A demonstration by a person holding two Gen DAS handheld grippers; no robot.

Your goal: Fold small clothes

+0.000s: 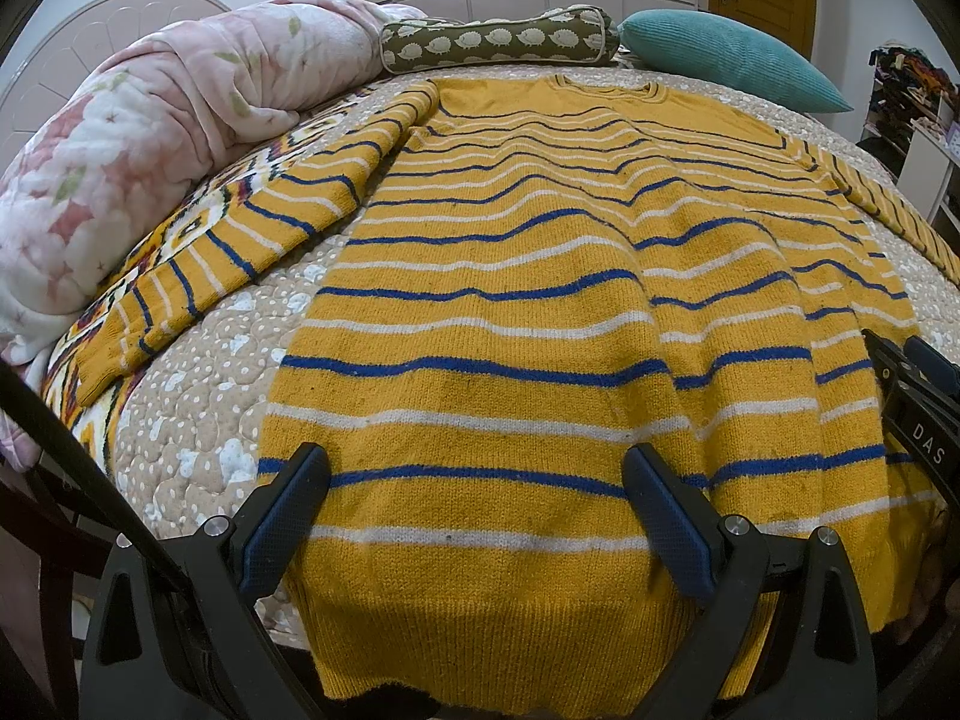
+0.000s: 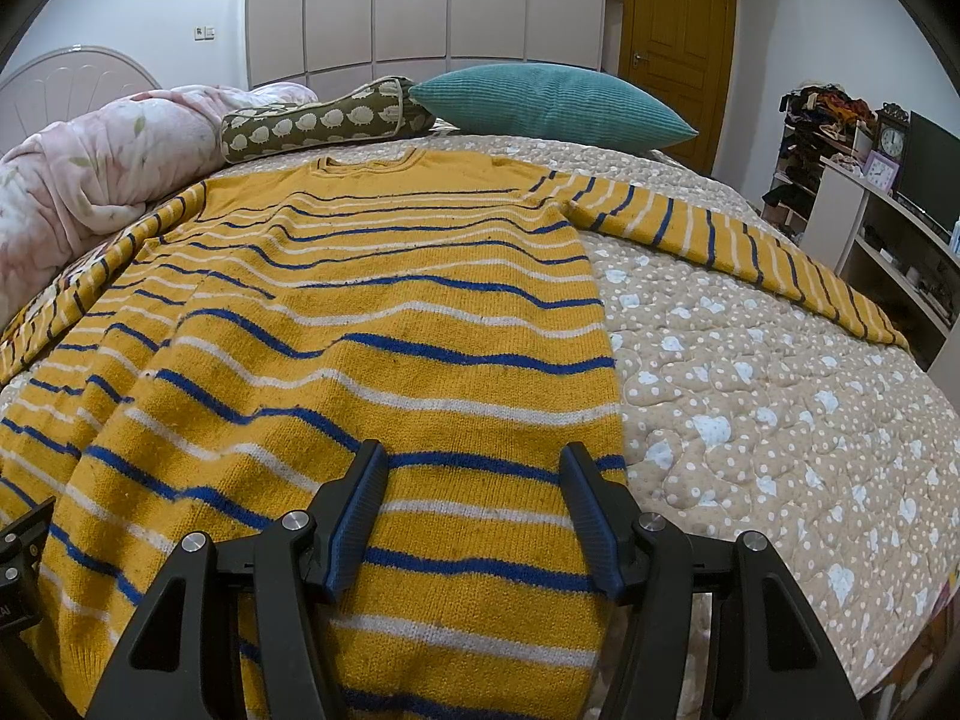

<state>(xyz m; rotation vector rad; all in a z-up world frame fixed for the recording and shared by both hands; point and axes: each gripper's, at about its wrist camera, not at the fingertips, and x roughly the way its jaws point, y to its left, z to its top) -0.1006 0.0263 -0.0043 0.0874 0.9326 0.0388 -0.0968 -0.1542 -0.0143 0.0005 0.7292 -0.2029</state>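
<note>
We hover our left gripper (image 1: 477, 516), fingers wide and empty, at lower centre over the hem of the yellow striped sweater (image 1: 510, 276), spread flat mid-frame on the quilted bed (image 2: 750, 408); our right gripper (image 2: 474, 510), equally wide, waits, apparently to lift the hem.

Sweater laid flat across a bed, one gripper over each lower corner.

The yellow knitted sweater with blue and white stripes (image 1: 510, 276) lies on the beige dotted quilt (image 2: 750, 390), collar at the far side, hem nearest, sleeves spread left and right. Behind the collar lie a long olive bolster printed with hedgehogs (image 1: 498, 42) and, to its right, a teal ribbed cushion (image 2: 552, 102). A pink floral blanket (image 1: 150, 138) is bunched at the left. The left gripper (image 1: 480, 510) hangs over the hem's left part, the right gripper (image 2: 474, 504) over its right part.
</note>
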